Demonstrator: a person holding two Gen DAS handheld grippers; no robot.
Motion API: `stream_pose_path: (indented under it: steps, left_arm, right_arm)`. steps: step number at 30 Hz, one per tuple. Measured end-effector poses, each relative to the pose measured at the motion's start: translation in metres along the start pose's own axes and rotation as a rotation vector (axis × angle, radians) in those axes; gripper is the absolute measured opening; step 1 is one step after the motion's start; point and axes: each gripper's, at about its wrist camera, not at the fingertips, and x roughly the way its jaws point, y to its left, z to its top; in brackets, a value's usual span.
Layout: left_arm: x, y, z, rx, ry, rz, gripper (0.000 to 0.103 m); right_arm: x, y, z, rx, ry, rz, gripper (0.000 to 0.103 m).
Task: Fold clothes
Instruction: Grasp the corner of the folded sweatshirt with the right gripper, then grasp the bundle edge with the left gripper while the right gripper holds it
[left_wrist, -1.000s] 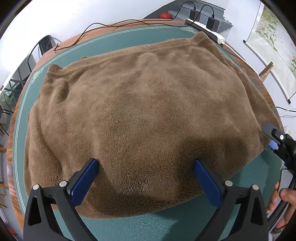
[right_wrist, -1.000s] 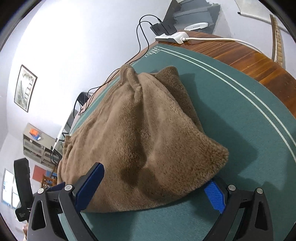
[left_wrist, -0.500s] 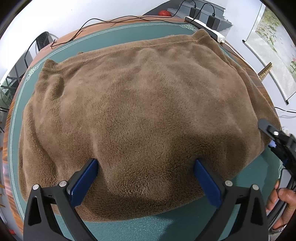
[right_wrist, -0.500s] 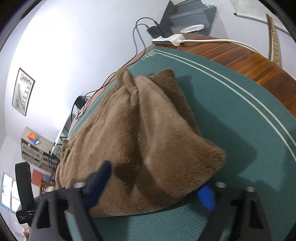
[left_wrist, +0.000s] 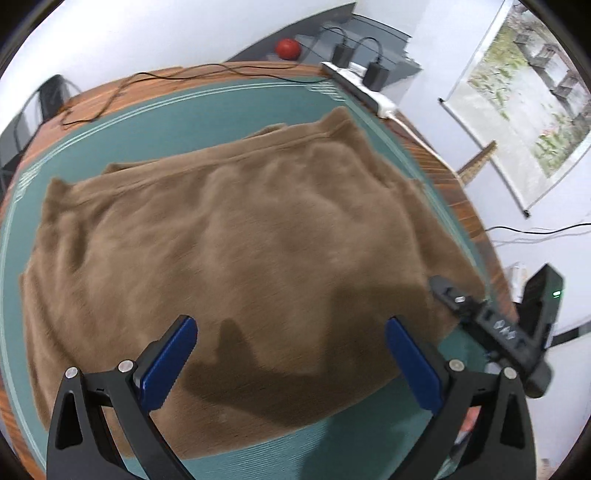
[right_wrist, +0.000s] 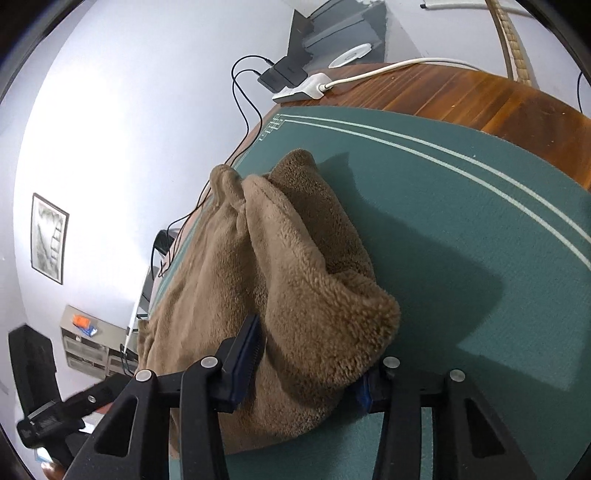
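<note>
A brown fleece garment (left_wrist: 236, 251) lies spread flat on the green mat (left_wrist: 192, 114). My left gripper (left_wrist: 290, 332) hovers above its near edge, jaws wide open, nothing between the blue pads. In the right wrist view the garment's near right corner (right_wrist: 325, 325) is bunched up between the jaws of my right gripper (right_wrist: 306, 369). Those jaws are closing, and both blue pads press into the fleece. The right gripper (left_wrist: 458, 306) also shows at the right edge of the left wrist view, at that corner.
The mat covers a wooden table (right_wrist: 461, 96). A white power strip (left_wrist: 362, 92) with black chargers and cables lies at the far edge. A red ball (left_wrist: 287, 48) sits behind it. A scroll painting (left_wrist: 517, 96) hangs on the right wall.
My right gripper's jaws closed in from wide open onto the garment's corner, bunching the fleece. My left gripper rose and tilted, so more of the mat beyond the garment shows.
</note>
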Motion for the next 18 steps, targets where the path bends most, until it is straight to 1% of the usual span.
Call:
stream_pose_path:
  steps: [2,3,4,6,9,12,14,15,18]
  left_arm:
    - [0.005,-0.012,0.009,0.000,0.020,-0.028,0.102]
    - [0.007,-0.016,0.013,-0.005,0.030,-0.035,0.102]
    - [0.007,-0.021,0.017,-0.007,0.039,-0.039,0.102]
    - [0.005,-0.033,0.027,-0.004,0.055,-0.046,0.102]
    - [0.007,-0.048,0.047,0.006,0.085,-0.055,0.102]
    - [0.008,-0.062,0.064,0.012,0.115,-0.063,0.102]
    - [0.015,-0.076,0.077,0.033,0.146,-0.063,0.102]
    - [0.019,-0.083,0.084,0.043,0.161,-0.062,0.102]
    - [0.031,-0.105,0.103,0.077,0.210,-0.068,0.102]
  right_arm:
    - [-0.001,-0.001,0.000,-0.014,0.004,0.005,0.038]
    - [-0.001,-0.002,0.001,-0.021,0.006,0.007,0.030]
    - [-0.001,-0.003,0.001,-0.028,0.008,0.009,0.028]
    - [-0.008,0.009,0.001,-0.103,-0.009,-0.002,0.025]
    - [-0.018,0.031,0.000,-0.239,-0.041,-0.021,0.025]
    - [-0.028,0.066,-0.007,-0.437,-0.082,-0.042,0.025]
    - [-0.032,0.082,-0.014,-0.544,-0.106,-0.051,0.025]
    - [-0.034,0.089,-0.018,-0.592,-0.118,-0.057,0.025]
    - [-0.034,0.097,-0.032,-0.678,-0.132,-0.067,0.025]
